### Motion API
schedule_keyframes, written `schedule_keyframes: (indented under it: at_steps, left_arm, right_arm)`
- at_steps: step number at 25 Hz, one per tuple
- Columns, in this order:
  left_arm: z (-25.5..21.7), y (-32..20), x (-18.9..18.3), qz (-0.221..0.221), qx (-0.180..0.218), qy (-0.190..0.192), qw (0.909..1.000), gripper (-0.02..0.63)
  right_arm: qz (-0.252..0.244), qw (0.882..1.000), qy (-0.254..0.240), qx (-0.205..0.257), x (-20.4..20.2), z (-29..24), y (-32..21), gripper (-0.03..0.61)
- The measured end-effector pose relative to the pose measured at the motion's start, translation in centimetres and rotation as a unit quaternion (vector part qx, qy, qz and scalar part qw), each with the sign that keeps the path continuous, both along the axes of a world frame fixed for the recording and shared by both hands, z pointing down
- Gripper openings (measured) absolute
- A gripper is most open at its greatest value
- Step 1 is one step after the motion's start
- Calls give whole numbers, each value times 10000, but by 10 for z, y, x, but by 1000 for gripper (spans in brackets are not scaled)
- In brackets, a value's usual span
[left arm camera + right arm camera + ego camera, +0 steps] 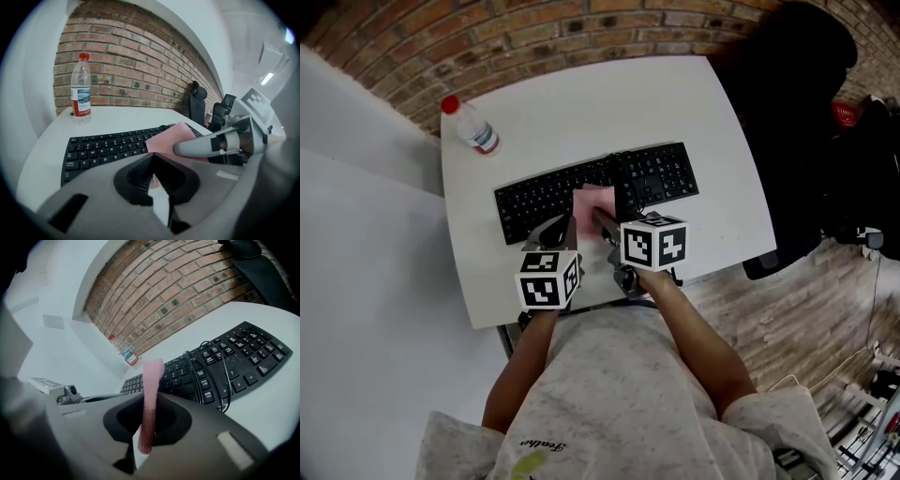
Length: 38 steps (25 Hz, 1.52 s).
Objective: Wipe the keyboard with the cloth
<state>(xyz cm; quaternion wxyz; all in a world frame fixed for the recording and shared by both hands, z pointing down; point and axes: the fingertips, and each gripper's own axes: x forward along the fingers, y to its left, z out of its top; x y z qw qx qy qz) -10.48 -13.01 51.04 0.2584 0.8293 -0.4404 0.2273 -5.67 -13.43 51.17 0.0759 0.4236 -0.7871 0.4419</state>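
Observation:
A black keyboard (539, 199) (98, 147) (236, 359) lies across the middle of the white table (581, 103). My right gripper (602, 218) (150, 401) is shut on a pink cloth (592, 199) (153, 376), which hangs just over the keyboard's front middle keys. In the left gripper view the cloth (169, 138) is a flat sheet pinched by the right gripper's grey fingers (206, 146). My left gripper (560, 227) (153, 159) hovers at the keyboard's near edge, close beside the cloth's left side. Its jaws meet at the tips, and I see nothing gripped between them.
A clear water bottle (473, 129) (81, 91) (127, 355) with a red cap stands at the table's far left corner. A thin black cable (226, 376) crosses the keyboard. A black office chair (787, 122) is at the table's right side, with a brick wall (534, 37) behind.

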Motion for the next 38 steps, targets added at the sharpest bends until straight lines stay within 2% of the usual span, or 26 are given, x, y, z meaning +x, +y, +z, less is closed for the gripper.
schedule_keyframes:
  at_steps: [21,38]
  left_arm:
    - [-3,-8,51,178,44,-144,9997,-8]
    - [3,-7,99,370,19,-290,9989,-8]
  right_arm:
    - [-68,9999,-36,154,53,-6,-5,18]
    - [-37,9995,-251,172,98,-3,-3,18]
